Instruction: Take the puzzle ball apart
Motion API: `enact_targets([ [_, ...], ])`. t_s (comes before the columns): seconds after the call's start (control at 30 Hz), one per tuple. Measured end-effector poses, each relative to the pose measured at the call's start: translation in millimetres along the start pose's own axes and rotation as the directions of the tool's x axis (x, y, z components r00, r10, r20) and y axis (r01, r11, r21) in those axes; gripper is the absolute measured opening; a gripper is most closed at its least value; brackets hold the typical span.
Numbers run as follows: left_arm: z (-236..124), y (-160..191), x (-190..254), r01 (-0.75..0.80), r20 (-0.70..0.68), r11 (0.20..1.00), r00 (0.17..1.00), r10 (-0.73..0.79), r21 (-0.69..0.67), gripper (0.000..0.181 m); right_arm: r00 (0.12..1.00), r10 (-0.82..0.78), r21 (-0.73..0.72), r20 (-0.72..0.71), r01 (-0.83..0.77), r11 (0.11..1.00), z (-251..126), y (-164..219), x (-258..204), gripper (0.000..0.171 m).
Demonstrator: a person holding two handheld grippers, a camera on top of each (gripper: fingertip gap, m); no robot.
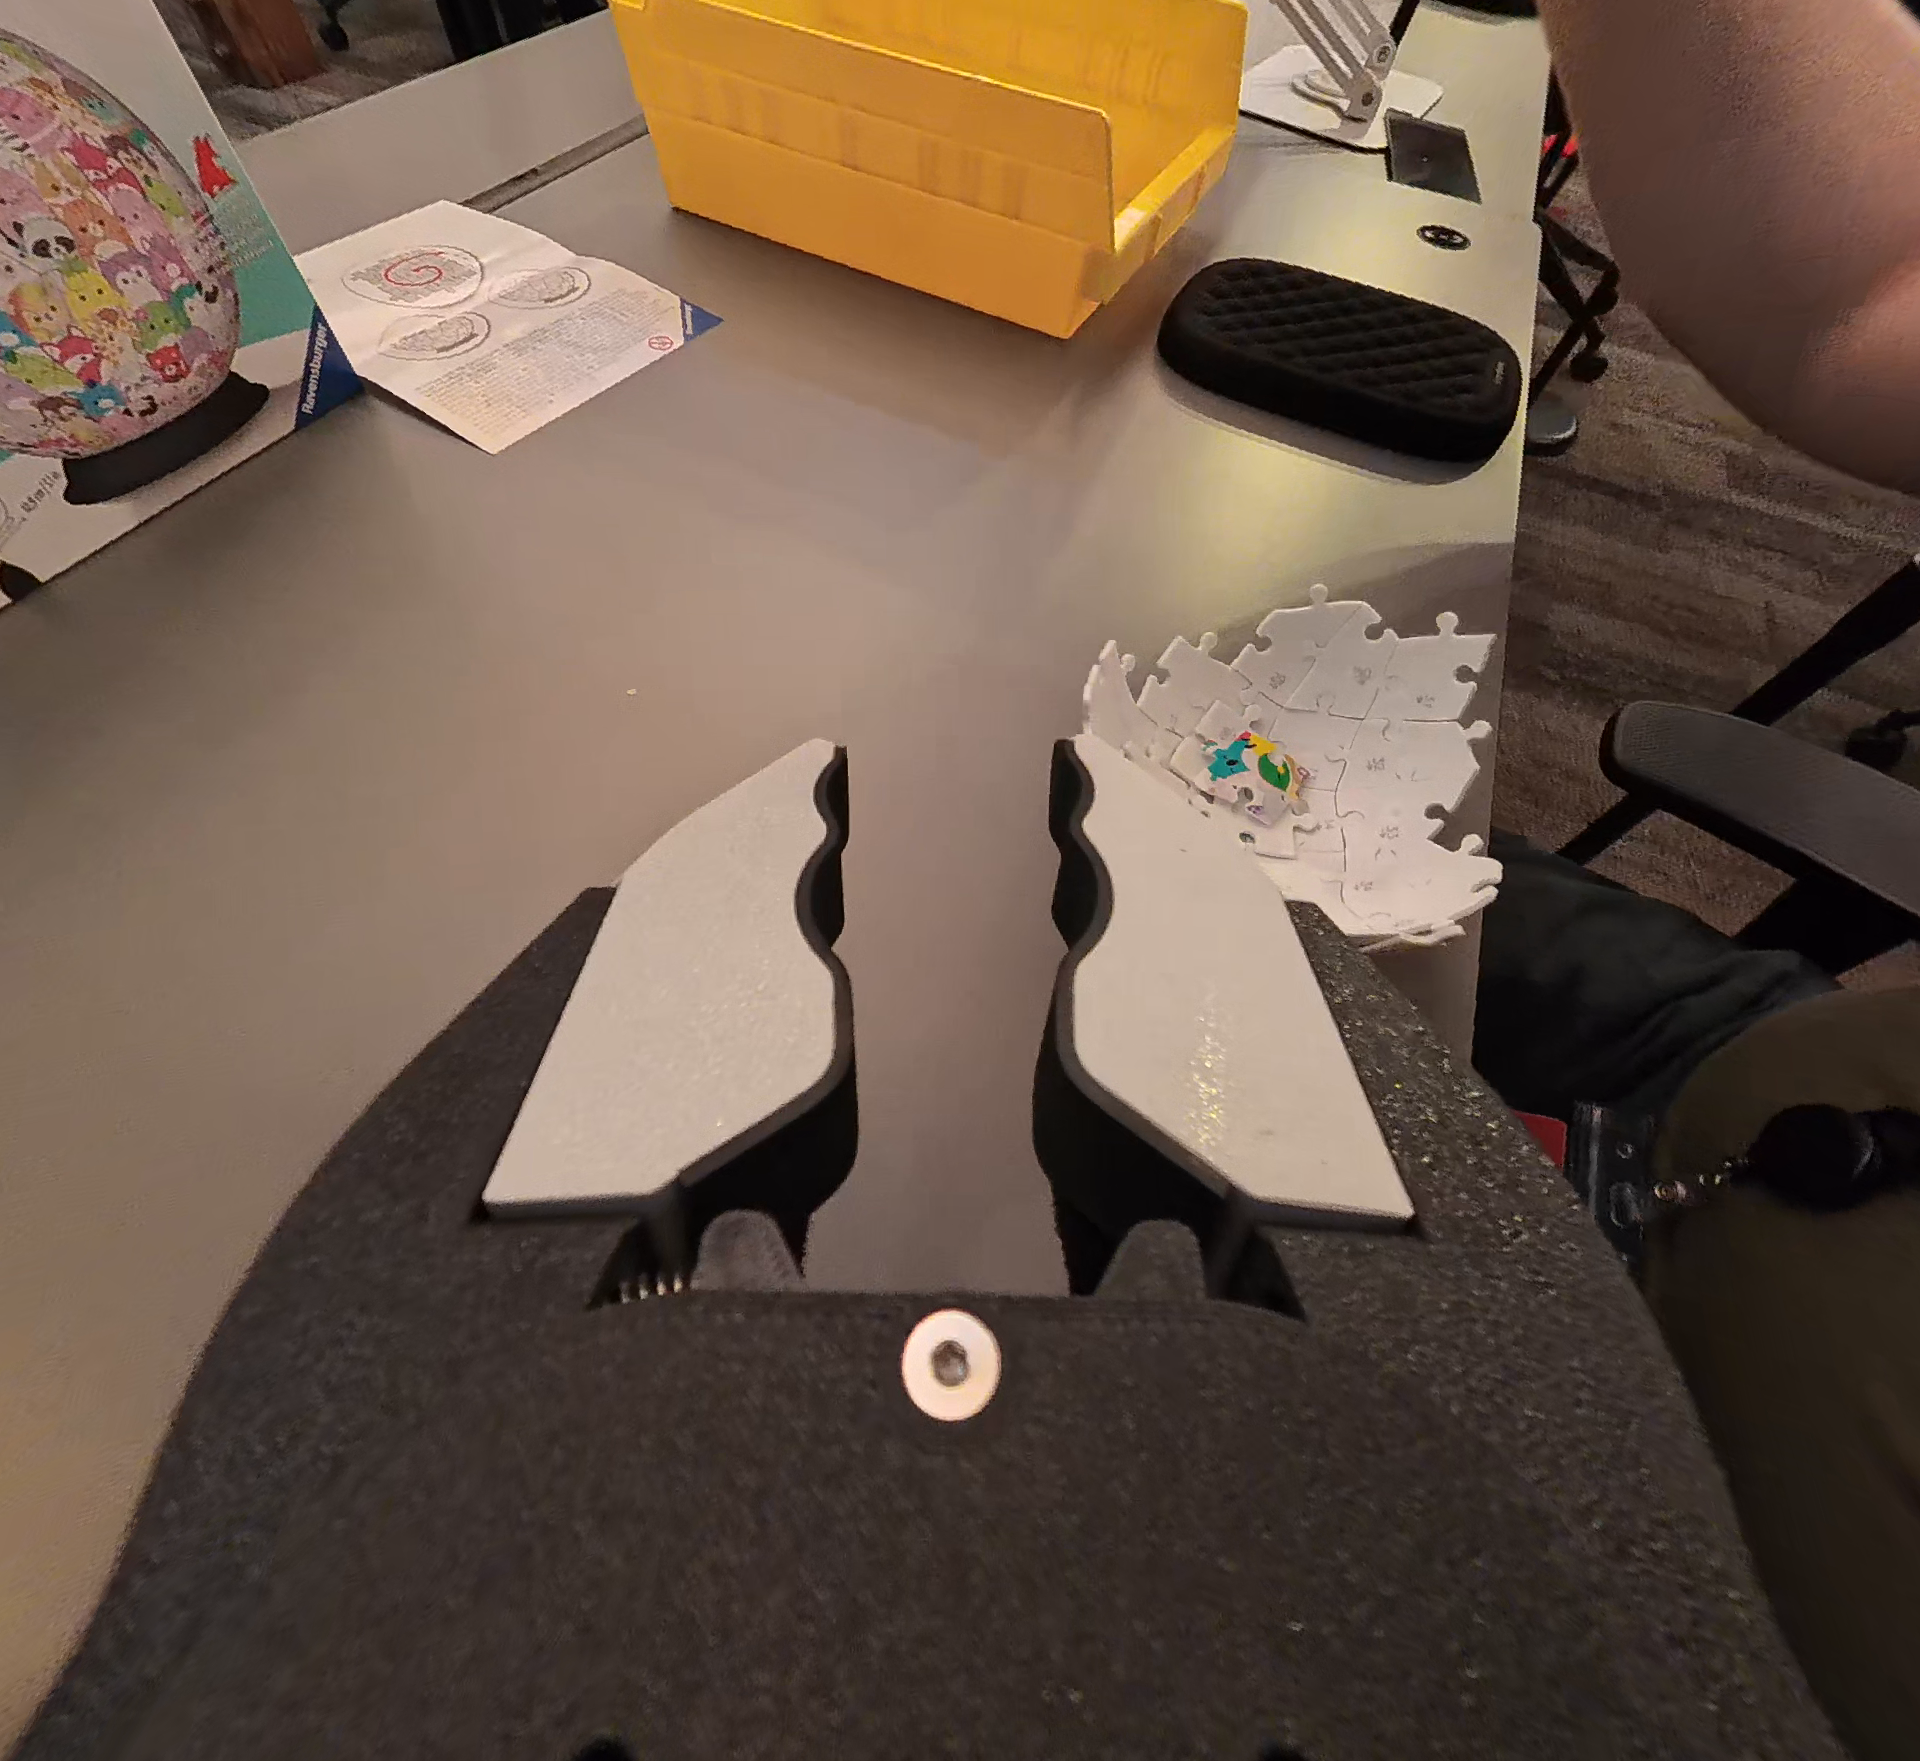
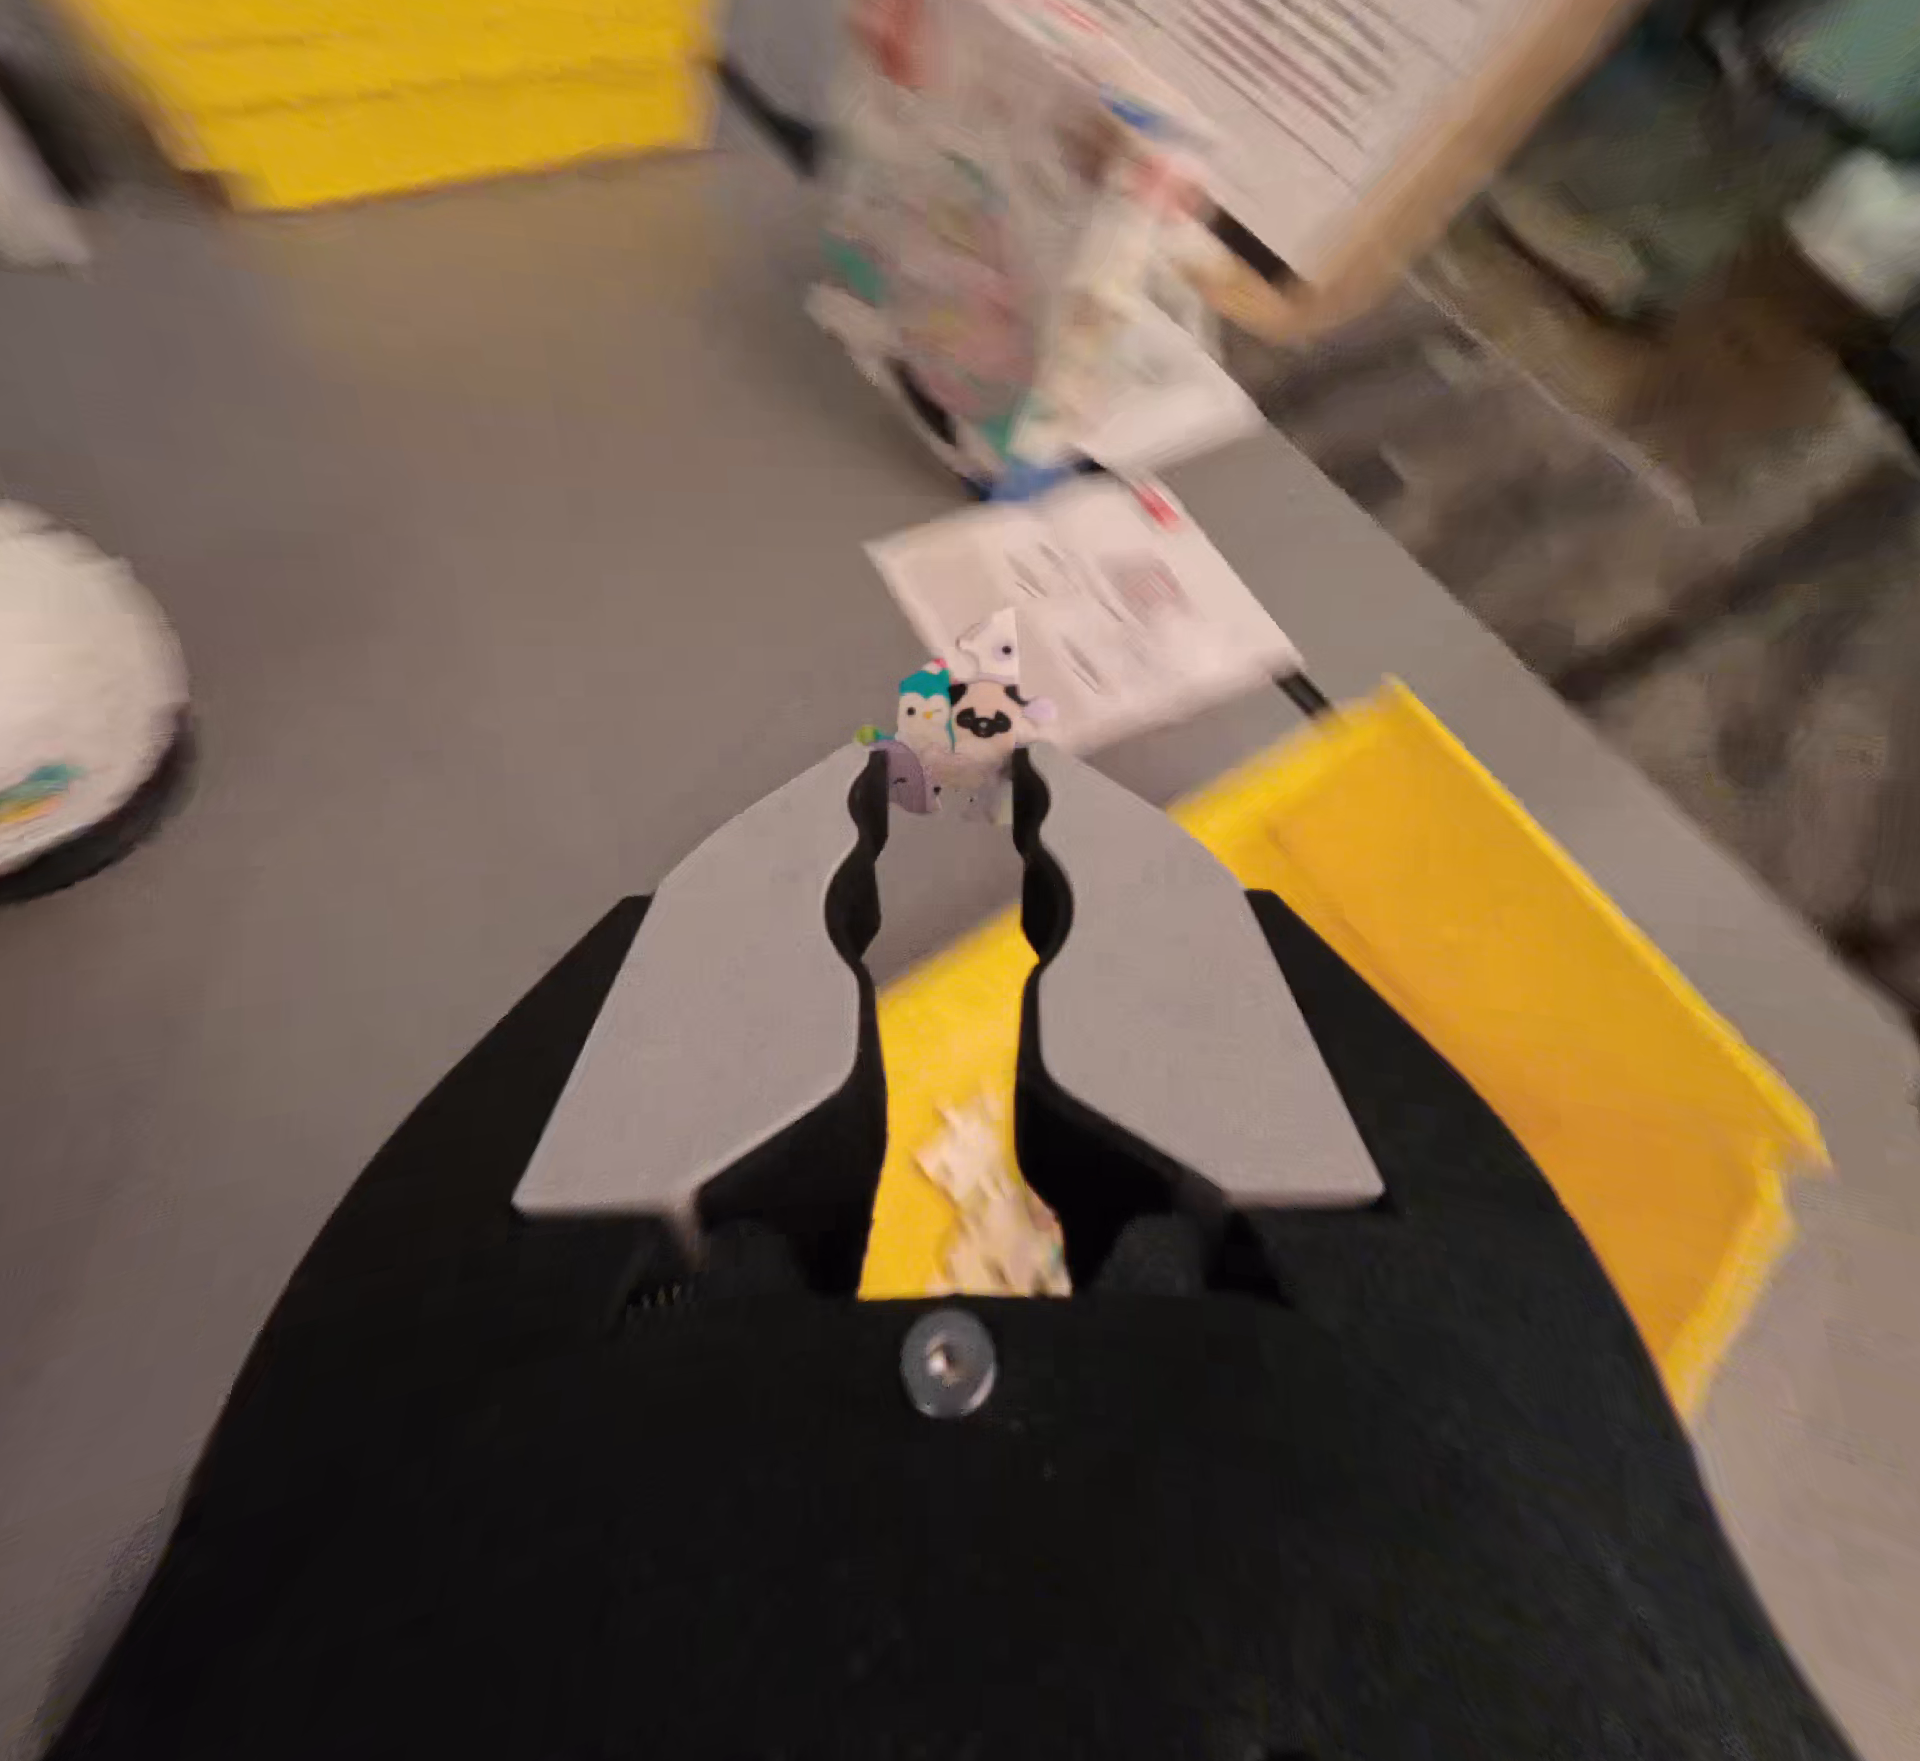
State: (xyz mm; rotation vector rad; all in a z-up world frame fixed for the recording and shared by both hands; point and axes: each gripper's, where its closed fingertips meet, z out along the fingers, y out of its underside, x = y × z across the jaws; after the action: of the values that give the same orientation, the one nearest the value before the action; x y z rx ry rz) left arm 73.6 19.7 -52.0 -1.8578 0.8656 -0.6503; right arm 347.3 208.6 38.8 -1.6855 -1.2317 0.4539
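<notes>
Right tongs pinch puzzle piece above yellow bin holding pieces.

We see what is left of the puzzle ball as an open, bowl-shaped shell of interlocked curved pieces — white inner faces up, knobbed edges ragged all round. It rests near the right edge of the grey counter, with a few loose pieces lying in its hollow, one showing teal, yellow and green print. A small cluster of printed pieces — cartoon animal faces — sits pinched at the tips of the right hand-held gripper.
</notes>
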Motion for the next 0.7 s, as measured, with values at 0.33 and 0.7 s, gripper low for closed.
enact_targets([
  [0.33, -1.7, -4.4, 12.7, 0.020, -0.024, 1.000, 1.000, -0.019, 0.022, 0.035, 0.784, 0.611, -0.318, -0.110, -0.610, 0.725, 35.8, 160.2, 65.6, 0.025],
  [0.7, 3.2, -2.1, 11.5, 0.068, -0.015, 0.998, 0.998, -0.068, 0.012, 0.035, 0.991, 0.018, -0.018, -0.132, -0.021, 1.000, 30.4, 23.0, -43.4, 0.036],
])
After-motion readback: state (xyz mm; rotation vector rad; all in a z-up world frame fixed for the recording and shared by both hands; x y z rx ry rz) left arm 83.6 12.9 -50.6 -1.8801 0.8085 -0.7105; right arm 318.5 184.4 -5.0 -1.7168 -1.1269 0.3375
